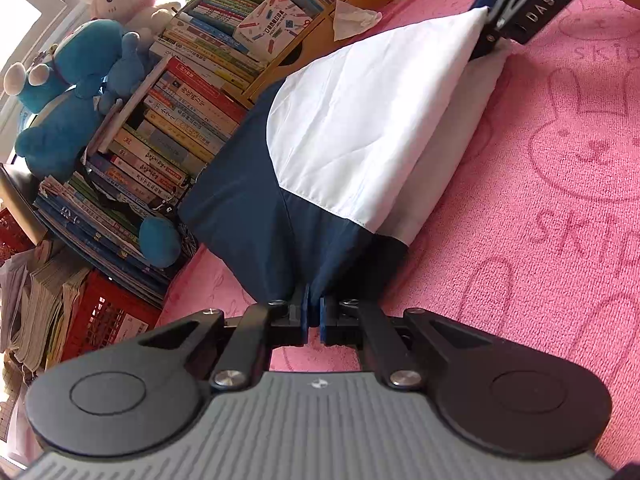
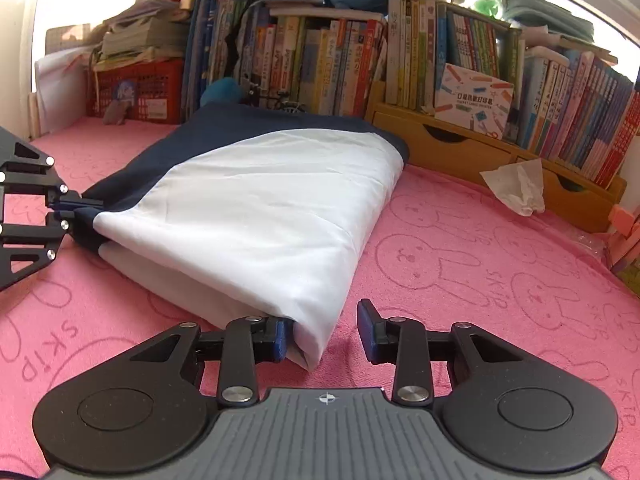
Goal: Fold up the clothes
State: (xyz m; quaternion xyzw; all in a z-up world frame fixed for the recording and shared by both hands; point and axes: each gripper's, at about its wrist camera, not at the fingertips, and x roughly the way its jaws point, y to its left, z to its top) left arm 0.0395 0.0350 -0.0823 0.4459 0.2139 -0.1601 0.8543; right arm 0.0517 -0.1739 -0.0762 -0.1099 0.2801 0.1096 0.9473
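Currently, the folded navy-and-white garment (image 2: 256,204) lies on the pink towel (image 2: 500,280). Left gripper (image 1: 314,316): jaws clamped on the garment's navy edge. Right gripper (image 2: 324,334): jaws spread apart, one fingertip (image 2: 280,338) touching the white corner.

A pink towel-like cover (image 2: 500,264) printed with rabbits and the word "SKIP" is spread over the surface. Behind it, rows of books (image 2: 320,64) are packed upright, with a wooden drawer unit (image 2: 452,148) beneath some. A red crate (image 2: 140,88) is stacked with papers. Plush toys (image 1: 76,80) are perched on top, and bright daylight is let in by a window (image 1: 20,20).
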